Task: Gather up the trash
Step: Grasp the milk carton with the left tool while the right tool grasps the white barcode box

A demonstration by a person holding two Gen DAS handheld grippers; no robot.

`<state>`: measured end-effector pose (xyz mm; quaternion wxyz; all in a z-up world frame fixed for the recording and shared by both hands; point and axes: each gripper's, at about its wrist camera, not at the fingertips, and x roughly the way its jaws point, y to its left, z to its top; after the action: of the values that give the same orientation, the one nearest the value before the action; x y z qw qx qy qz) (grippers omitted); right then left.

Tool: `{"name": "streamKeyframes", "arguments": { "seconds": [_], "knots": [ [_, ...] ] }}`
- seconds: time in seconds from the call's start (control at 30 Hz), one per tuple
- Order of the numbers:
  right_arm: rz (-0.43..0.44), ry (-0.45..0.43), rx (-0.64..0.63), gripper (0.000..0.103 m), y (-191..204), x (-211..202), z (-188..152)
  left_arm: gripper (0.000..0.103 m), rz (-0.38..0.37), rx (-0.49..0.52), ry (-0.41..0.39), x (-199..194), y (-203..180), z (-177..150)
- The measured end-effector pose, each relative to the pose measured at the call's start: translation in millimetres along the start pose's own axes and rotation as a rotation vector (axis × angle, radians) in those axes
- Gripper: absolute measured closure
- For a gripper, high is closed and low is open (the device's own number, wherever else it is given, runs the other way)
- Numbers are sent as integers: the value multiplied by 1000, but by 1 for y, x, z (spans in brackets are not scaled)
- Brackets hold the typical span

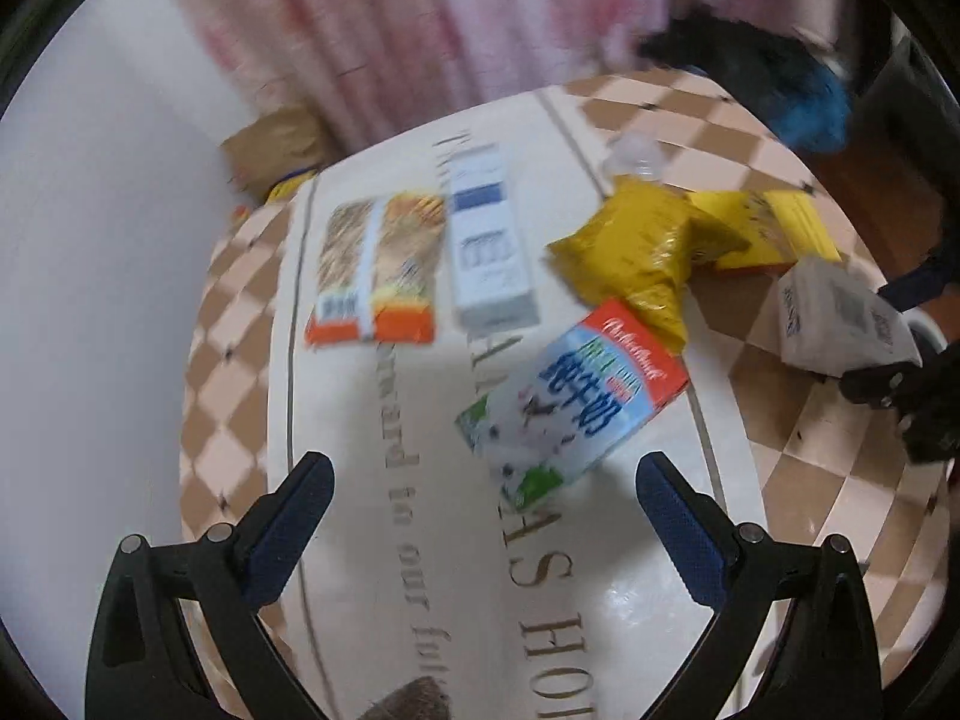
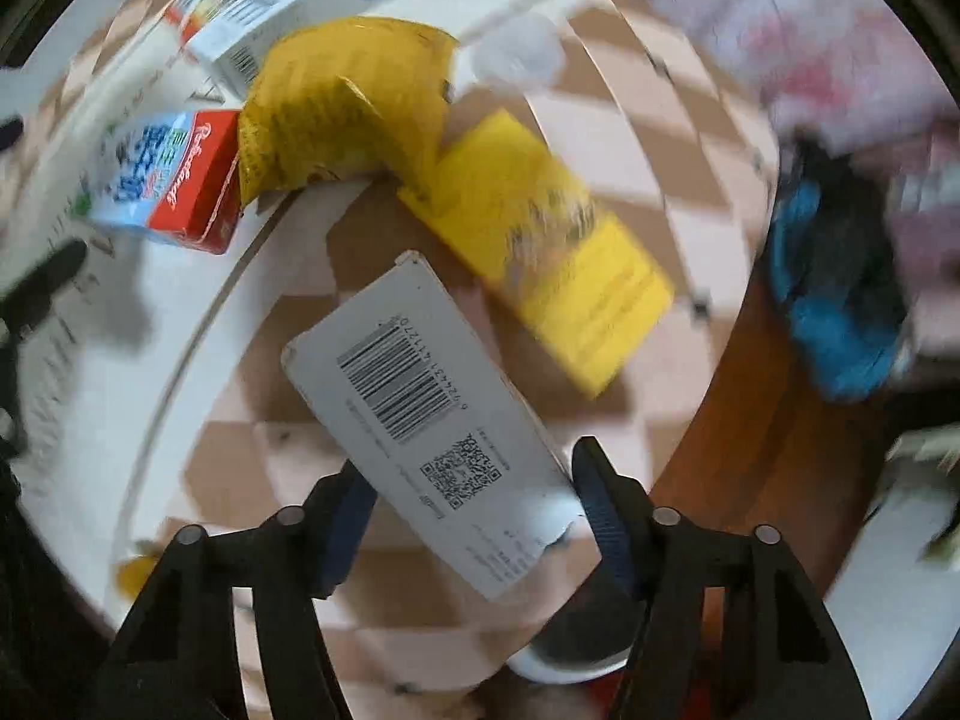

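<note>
Trash lies on a round table with a checkered cloth (image 1: 228, 324). In the left wrist view my left gripper (image 1: 480, 480) is open and empty above the table, just short of a blue and red milk carton (image 1: 576, 396). Beyond lie an orange snack pack (image 1: 375, 267), a white and blue box (image 1: 489, 246), a crumpled yellow bag (image 1: 642, 252) and a yellow packet (image 1: 774, 228). My right gripper (image 2: 474, 492) is shut on a grey barcode box (image 2: 420, 402), which also shows at the right of the left wrist view (image 1: 840, 318). The milk carton (image 2: 168, 180) and yellow bag (image 2: 342, 108) lie beyond it.
A pink curtain (image 1: 456, 18) hangs behind the table. A black and blue bundle (image 2: 840, 312) lies past the table's far edge over brown floor. A brown paper bag (image 1: 276, 144) stands by the white wall at the left. A white shoe tip (image 2: 564, 654) shows below.
</note>
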<state>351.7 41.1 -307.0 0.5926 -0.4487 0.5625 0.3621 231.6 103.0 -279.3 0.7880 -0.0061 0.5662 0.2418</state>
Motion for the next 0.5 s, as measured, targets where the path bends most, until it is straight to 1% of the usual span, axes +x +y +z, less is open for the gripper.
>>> {"name": "streamKeyframes", "arguments": {
  "seconds": [0.03, 0.07, 0.1, 0.13, 0.17, 0.2, 0.27, 0.33, 0.37, 0.4, 0.43, 0.47, 0.5],
  "knots": [
    [46, 16, 60, 38, -7, -1, -3, 0, -13, 54, 11, 2, -3, 7],
    [114, 34, 154, 38, -19, -2, -8, 0, -16, 85, 21, 6, -5, 11],
    [160, 41, 218, 38, -27, -2, -10, 0, -21, 116, 28, 10, -6, 15],
    [244, 38, 324, 38, -40, -3, -15, 0, -39, 161, 45, 16, -9, 21],
    [297, 34, 387, 37, -49, -3, -19, 0, -61, 182, 60, 20, -9, 25],
    [330, 33, 433, 33, -54, -2, -21, 0, -90, 204, 81, 25, -10, 28],
    [348, 34, 476, 24, -64, -1, -21, 1, -139, 233, 128, 36, -14, 36],
    [356, 18, 478, 24, -62, 1, -25, 1, -174, 257, 143, 42, -18, 41],
    [344, -1, 471, 24, -58, 2, -28, 2, -188, 270, 149, 44, -21, 40],
    [330, -23, 465, 24, -55, 1, -30, 8, -201, 280, 154, 44, -24, 40],
    [312, -44, 464, 24, -53, 0, -30, 34, -209, 282, 157, 44, -25, 39],
    [306, -63, 467, 24, -49, -1, -31, 40, -209, 265, 173, 45, -25, 38],
    [309, -75, 473, 25, -45, -2, -33, 40, -207, 243, 171, 42, -22, 37]
  ]
}}
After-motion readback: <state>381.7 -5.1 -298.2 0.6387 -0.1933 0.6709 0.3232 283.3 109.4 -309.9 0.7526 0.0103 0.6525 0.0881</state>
